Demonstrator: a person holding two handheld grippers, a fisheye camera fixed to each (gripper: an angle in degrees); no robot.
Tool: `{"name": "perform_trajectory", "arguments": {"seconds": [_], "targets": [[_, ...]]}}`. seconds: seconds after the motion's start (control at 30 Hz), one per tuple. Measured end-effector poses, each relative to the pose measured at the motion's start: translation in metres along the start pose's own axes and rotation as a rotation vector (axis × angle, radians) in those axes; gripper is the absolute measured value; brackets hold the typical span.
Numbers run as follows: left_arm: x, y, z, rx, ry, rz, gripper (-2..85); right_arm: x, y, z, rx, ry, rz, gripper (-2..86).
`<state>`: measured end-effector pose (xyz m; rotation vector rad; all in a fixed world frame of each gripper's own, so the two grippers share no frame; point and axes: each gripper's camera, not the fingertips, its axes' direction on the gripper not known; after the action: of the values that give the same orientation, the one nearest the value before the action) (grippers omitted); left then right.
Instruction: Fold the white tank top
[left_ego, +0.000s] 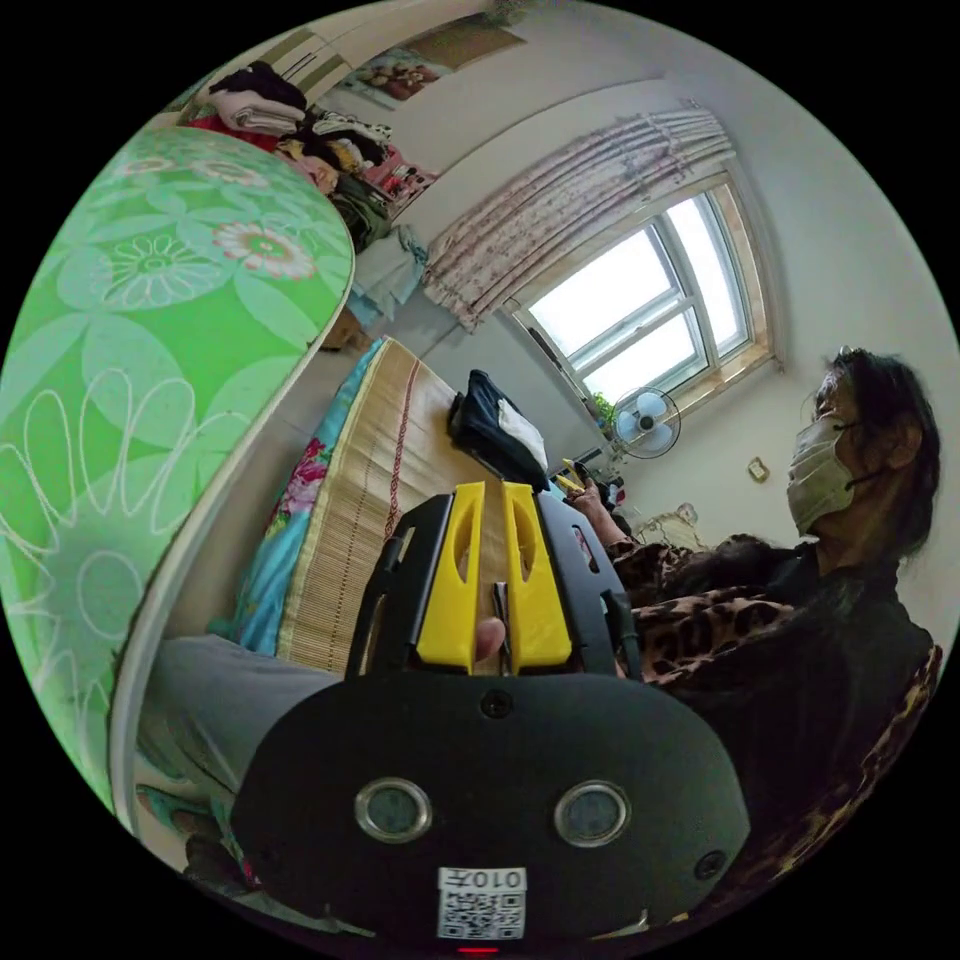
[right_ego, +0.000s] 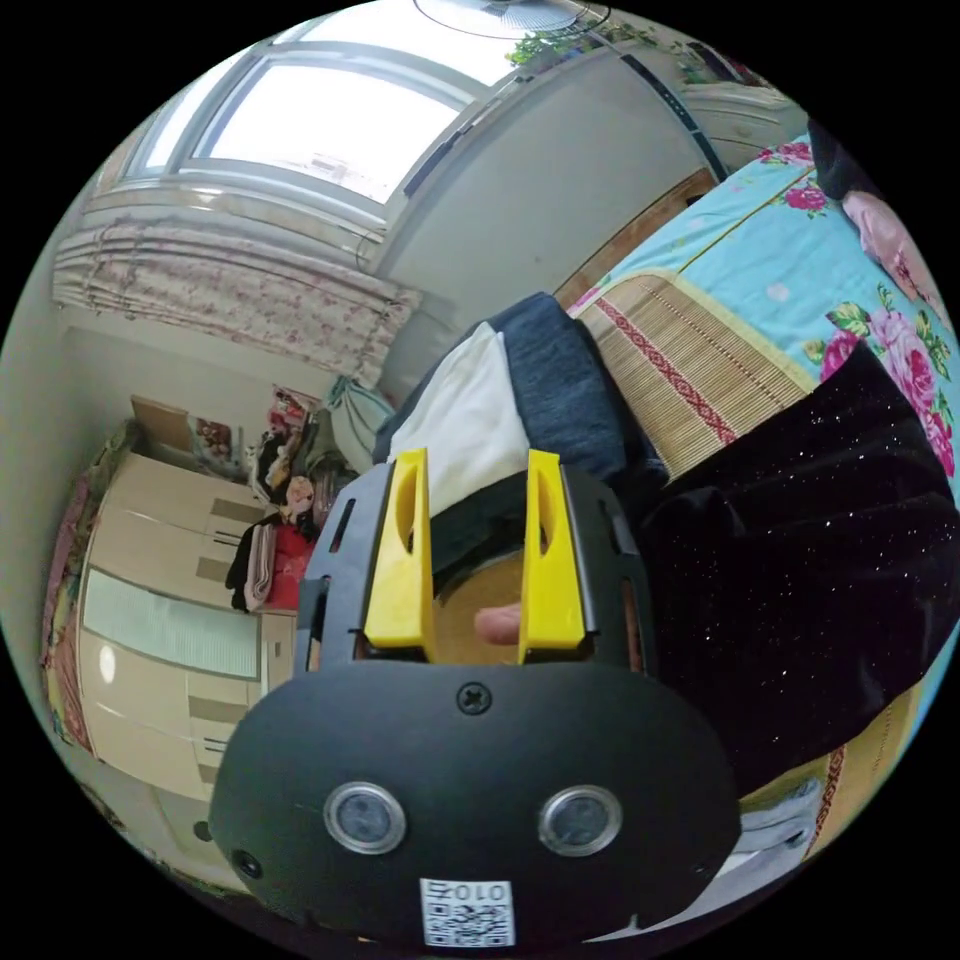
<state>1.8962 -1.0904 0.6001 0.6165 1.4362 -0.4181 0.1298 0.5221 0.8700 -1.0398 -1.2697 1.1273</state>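
Observation:
The white tank top (right_ego: 465, 420) lies folded on a pile of dark blue clothes (right_ego: 565, 390) at the far end of the bed's bamboo mat (right_ego: 690, 370). My right gripper (right_ego: 477, 460) is open and held in the air just short of that pile, with nothing between its yellow jaws. In the left gripper view the same white piece (left_ego: 522, 428) rests on the dark pile (left_ego: 485, 425), well beyond my left gripper (left_ego: 494, 492). The left jaws stand almost together and hold nothing.
A person in a mask and a leopard-print sleeve (left_ego: 700, 600) sits at the right. A green flowered surface (left_ego: 150, 330) fills the left side. A floral sheet (right_ego: 830, 260) covers the bed under the mat. Black sparkly cloth (right_ego: 820, 560) lies close by. A fan (left_ego: 645, 420) stands near the window.

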Motion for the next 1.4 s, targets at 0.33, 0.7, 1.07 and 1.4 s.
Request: {"name": "perform_trajectory", "arguments": {"seconds": [0.33,0.7,1.07,1.4], "targets": [[-0.02,-0.014,0.027,-0.018,-0.035,-0.07,1.2,-0.009,-0.063,0.017,-0.099,0.065,0.008,11.4],[-0.04,-0.032,0.06,-0.044,0.063,-0.095,0.3,-0.066,-0.05,-0.027,-0.188,-0.126,-0.154,2.4],[-0.059,-0.035,0.195,-0.412,0.138,-0.06,0.4,-0.097,0.215,0.024,-0.646,-0.032,-0.136,4.3],[-0.091,-0.003,0.278,-0.638,0.077,-0.111,3.6,-0.105,0.264,-0.002,-0.809,0.12,-0.275,9.3]]}}
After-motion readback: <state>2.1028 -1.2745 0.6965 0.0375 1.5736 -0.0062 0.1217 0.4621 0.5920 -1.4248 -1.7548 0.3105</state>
